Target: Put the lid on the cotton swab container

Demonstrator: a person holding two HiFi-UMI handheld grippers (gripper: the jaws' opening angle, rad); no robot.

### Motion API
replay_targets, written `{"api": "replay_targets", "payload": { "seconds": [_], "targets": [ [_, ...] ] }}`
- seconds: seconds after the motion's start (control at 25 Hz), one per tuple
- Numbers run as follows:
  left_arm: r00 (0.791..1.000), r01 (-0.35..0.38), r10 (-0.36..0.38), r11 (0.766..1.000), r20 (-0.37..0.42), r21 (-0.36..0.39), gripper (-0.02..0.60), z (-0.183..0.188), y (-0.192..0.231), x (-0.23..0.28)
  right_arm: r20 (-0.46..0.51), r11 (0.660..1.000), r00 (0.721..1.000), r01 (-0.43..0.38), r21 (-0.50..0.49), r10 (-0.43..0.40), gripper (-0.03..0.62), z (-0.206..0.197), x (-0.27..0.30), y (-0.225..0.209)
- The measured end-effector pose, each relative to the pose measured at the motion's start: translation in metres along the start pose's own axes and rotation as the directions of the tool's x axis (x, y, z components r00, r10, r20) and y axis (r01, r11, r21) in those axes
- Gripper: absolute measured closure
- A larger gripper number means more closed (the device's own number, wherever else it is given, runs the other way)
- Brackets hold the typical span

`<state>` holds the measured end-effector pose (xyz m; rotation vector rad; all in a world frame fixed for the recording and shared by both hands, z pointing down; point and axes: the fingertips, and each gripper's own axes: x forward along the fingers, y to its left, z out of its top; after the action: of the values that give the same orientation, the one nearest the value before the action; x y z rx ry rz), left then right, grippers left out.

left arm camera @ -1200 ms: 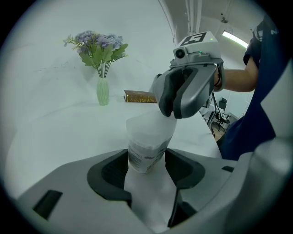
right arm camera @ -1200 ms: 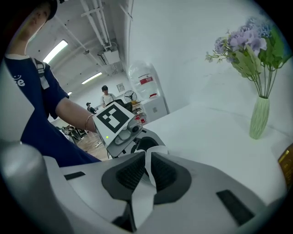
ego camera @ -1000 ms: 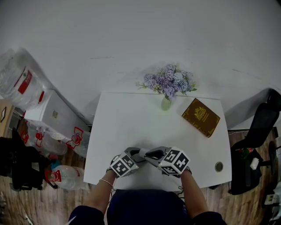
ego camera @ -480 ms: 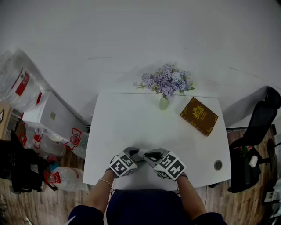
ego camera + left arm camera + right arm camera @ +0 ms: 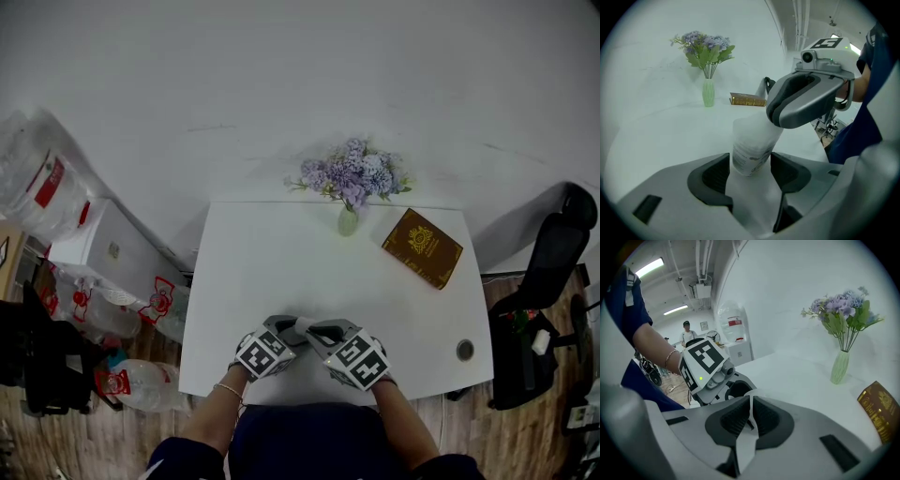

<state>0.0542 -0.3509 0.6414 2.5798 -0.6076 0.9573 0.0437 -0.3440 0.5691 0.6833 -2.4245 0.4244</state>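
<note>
grippers at the near edge of the white table, head view: left gripper and right gripper meet tip to tip, and what sits between them is too small to make out here. far side of the table: green vase of purple flowers, with a brown book near it to the right. the book's gold emblem and line of print are not legible. water bottles off the table at left carry red labels, also unreadable. marker cubes show black and white squares only. left gripper view: cotton swab container, translucent white, stands between the widely set jaws with a pad against each side, so it is held. its label has dark print too blurred to read. the right gripper's body covers the container's top, so whether anything is seated there cannot be told. right gripper view: jaws pressed almost together on a thin white edge, judged to be the lid seen edge-on, just above the left gripper. step in hand, as a judgement: lid brought to the container's mouth, not yet shown seated. the next move calls for a steady container, the lid squared over the opening and pushed down evenly, and release only once it sits flat.
</note>
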Motion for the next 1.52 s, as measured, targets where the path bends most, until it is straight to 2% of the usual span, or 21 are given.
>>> {"api": "replay_targets", "payload": {
  "seconds": [0.08, 0.2, 0.32, 0.4, 0.48, 0.6, 0.72, 0.84, 0.92, 1.04, 1.16, 1.28, 1.4, 1.52],
  "targets": [
    [0.998, -0.064, 0.064, 0.998, 0.004, -0.020, 0.256, -0.005, 0.006, -0.002, 0.044, 0.998, 0.999, -0.004, 0.069, 0.001, 0.537, 0.000, -0.001, -0.002],
    [0.992, -0.118, 0.120, 0.990, 0.037, -0.072, 0.257, -0.012, 0.008, -0.015, 0.137, 0.981, 0.991, -0.024, 0.192, -0.003, 0.537, 0.002, -0.005, -0.004],
    [0.974, -0.186, 0.202, 0.973, 0.108, -0.140, 0.256, -0.012, 0.010, -0.036, 0.237, 0.973, 0.969, 0.019, 0.228, -0.075, 0.537, 0.011, -0.023, -0.008],
    [0.948, -0.238, 0.272, 0.951, 0.165, -0.199, 0.257, -0.009, 0.009, -0.054, 0.295, 0.967, 0.943, 0.083, 0.242, -0.155, 0.536, 0.015, -0.040, -0.014],
    [0.922, -0.250, 0.310, 0.934, 0.232, -0.257, 0.263, -0.004, 0.003, -0.071, 0.332, 0.958, 0.913, 0.163, 0.236, -0.237, 0.536, 0.013, -0.057, -0.017],
    [0.874, -0.273, 0.369, 0.911, 0.317, -0.310, 0.362, 0.004, -0.009, -0.097, 0.385, 0.940, 0.861, 0.269, 0.210, -0.332, 0.536, 0.008, -0.082, -0.016],
    [0.826, -0.288, 0.428, 0.880, 0.367, -0.379, 0.410, 0.007, -0.021, -0.121, 0.400, 0.911, 0.819, 0.352, 0.213, -0.410, 0.537, -0.005, -0.100, -0.014],
    [0.789, -0.310, 0.462, 0.869, 0.405, -0.385, 0.493, 0.012, -0.030, -0.137, 0.398, 0.880, 0.785, 0.418, 0.225, -0.475, 0.537, -0.017, -0.110, -0.015],
    [0.784, -0.320, 0.452, 0.882, 0.426, -0.346, 0.535, 0.017, -0.037, -0.139, 0.402, 0.868, 0.770, 0.435, 0.238, -0.496, 0.537, -0.019, -0.114, -0.016],
    [0.789, -0.321, 0.422, 0.903, 0.447, -0.286, 0.548, 0.029, -0.044, -0.137, 0.405, 0.864, 0.764, 0.441, 0.241, -0.503, 0.537, -0.017, -0.114, -0.015],
    [0.780, -0.306, 0.419, 0.903, 0.465, -0.300, 0.561, 0.037, -0.044, -0.139, 0.405, 0.858, 0.756, 0.451, 0.245, -0.514, 0.537, -0.017, -0.117, -0.014],
    [0.783, -0.313, 0.430, 0.897, 0.448, -0.313, 0.563, 0.037, -0.042, -0.140, 0.387, 0.845, 0.751, 0.471, 0.253, -0.535, 0.537, -0.023, -0.119, -0.017],
    [0.779, -0.321, 0.450, 0.884, 0.437, -0.340, 0.563, 0.034, -0.040, -0.142, 0.382, 0.847, 0.756, 0.467, 0.255, -0.532, 0.538, -0.024, -0.119, -0.016],
    [0.772, -0.315, 0.450, 0.884, 0.448, -0.345, 0.563, 0.038, -0.041, -0.144, 0.378, 0.853, 0.765, 0.460, 0.247, -0.521, 0.539, -0.025, -0.117, -0.014]
  ]
}}
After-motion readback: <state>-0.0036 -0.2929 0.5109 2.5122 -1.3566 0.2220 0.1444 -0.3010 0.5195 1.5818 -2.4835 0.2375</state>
